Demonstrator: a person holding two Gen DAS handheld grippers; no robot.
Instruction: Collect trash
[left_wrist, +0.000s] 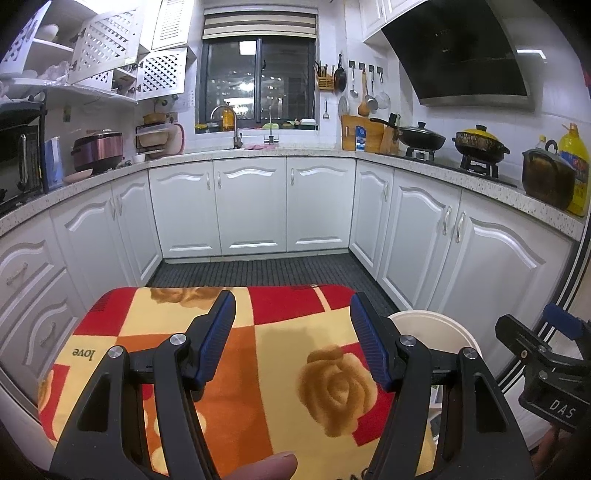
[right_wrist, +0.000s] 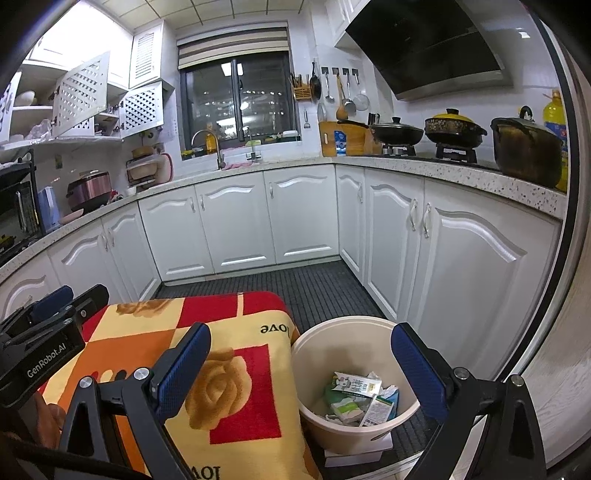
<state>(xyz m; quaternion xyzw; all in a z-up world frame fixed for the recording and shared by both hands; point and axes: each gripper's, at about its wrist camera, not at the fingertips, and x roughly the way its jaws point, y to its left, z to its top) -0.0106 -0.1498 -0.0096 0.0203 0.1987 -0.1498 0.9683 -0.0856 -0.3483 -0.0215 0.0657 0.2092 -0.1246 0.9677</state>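
A cream trash bin (right_wrist: 321, 413) stands on the floor right of a table covered with a red, orange and yellow rose-pattern cloth (right_wrist: 229, 384). Crumpled cartons and wrappers (right_wrist: 360, 397) lie in the bin. My right gripper (right_wrist: 301, 347) is open and empty, held above the bin's rim and the cloth's right edge. My left gripper (left_wrist: 291, 306) is open and empty above the cloth (left_wrist: 280, 369). In the left wrist view the bin's rim (left_wrist: 443, 325) shows behind the right finger. Each gripper shows in the other's view, the right one at the right edge (left_wrist: 546, 365), the left one at the left edge (right_wrist: 48, 325).
White kitchen cabinets (left_wrist: 251, 206) run around a dark ribbed floor mat (left_wrist: 258, 271). The speckled counter (right_wrist: 461, 173) holds pots, a stove and an oil bottle on the right, a rice cooker (left_wrist: 96, 149) on the left. The bin stands on a white box (right_wrist: 354, 452).
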